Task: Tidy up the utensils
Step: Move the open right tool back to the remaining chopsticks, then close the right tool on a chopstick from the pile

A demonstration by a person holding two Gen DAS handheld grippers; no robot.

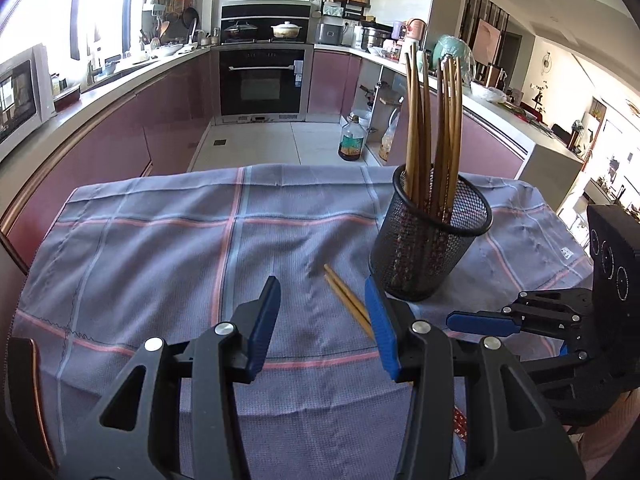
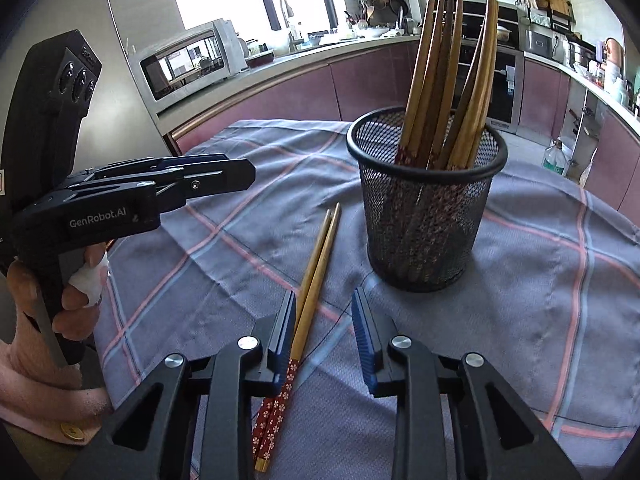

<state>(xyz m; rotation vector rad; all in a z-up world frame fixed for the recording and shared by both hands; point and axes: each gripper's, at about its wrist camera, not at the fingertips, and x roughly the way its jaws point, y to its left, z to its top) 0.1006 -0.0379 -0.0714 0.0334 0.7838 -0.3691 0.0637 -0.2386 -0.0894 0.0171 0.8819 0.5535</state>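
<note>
A black mesh cup (image 1: pixel 430 240) (image 2: pixel 426 208) stands upright on the checked cloth and holds several wooden chopsticks (image 1: pixel 430 120) (image 2: pixel 452 80). One pair of chopsticks (image 2: pixel 316 264) with red flowered handles lies flat on the cloth in front of the cup; its tips also show in the left wrist view (image 1: pixel 346 298). My right gripper (image 2: pixel 324 320) is open, low over the cloth, with the lying pair just inside its left finger (image 2: pixel 285 332). My left gripper (image 1: pixel 322 316) is open and empty, left of the cup; it also shows in the right wrist view (image 2: pixel 224 174).
The grey-blue checked cloth (image 1: pixel 160 248) (image 2: pixel 560 300) covers a small table, with edges on all sides. Behind are kitchen counters, an oven (image 1: pixel 262 80), a microwave (image 2: pixel 188 62) and an oil bottle (image 1: pixel 351 138) on the floor.
</note>
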